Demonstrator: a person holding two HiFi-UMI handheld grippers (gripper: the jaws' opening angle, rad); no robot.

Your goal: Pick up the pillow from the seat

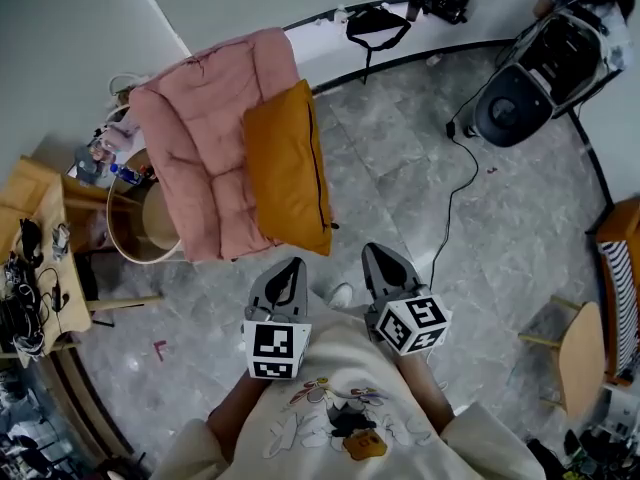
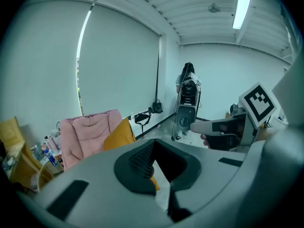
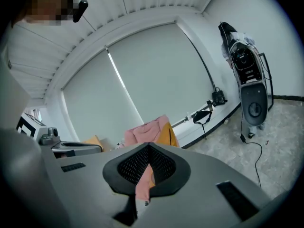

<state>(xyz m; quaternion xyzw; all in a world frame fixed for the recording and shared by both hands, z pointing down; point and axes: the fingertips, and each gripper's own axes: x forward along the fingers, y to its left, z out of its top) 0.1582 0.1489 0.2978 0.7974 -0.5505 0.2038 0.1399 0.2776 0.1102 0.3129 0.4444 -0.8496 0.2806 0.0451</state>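
Observation:
An orange pillow [image 1: 289,168] stands on edge on the seat of a pink padded chair [image 1: 205,148], leaning against its backrest. Both grippers hover over the stone floor just short of the chair's front. My left gripper [image 1: 291,266] is shut and holds nothing; its tip points at the pillow's lower corner. Beside it, my right gripper [image 1: 376,252] is also shut and empty. The left gripper view has the pillow [image 2: 118,134] and chair [image 2: 90,129] beyond its shut jaws. In the right gripper view the chair [image 3: 146,131] and pillow [image 3: 167,136] sit further off.
A dark scooter [image 1: 520,83] is parked at the far right, with a black cable [image 1: 450,203] trailing across the floor. A black bag [image 1: 378,23] lies by the wall. A round basket [image 1: 150,223] and cluttered wooden table [image 1: 30,218] stand left of the chair. A wooden chair [image 1: 585,358] is right.

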